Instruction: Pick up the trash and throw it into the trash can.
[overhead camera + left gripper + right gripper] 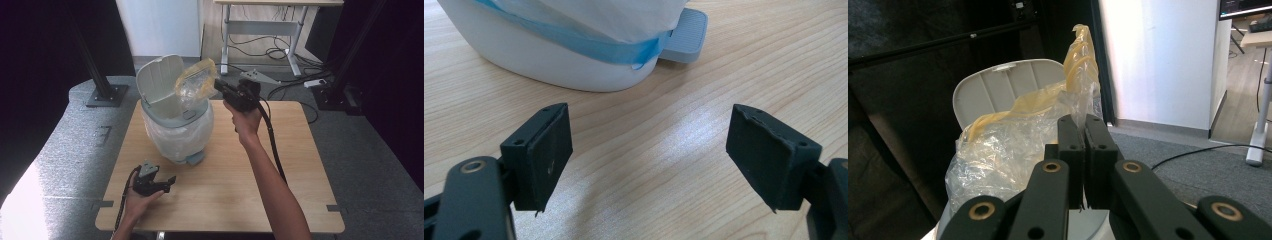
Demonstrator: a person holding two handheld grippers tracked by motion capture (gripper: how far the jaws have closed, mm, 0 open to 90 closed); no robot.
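The right gripper (219,85), jaws clamped on a crumpled clear plastic bag (196,81), holds it above the open white pedal bin (175,131) at the table's far left, while the left gripper (167,182) rests near, jaws apart.

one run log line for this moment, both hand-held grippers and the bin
right hand-held gripper: shut on plastic bag, above open bin | left hand-held gripper: open, holds nothing, low over table | lid: up

It looks like a lab or office room: black stands (102,75), grey carpet (65,150), loose cables (280,50) and a height-adjustable desk (265,25) behind.
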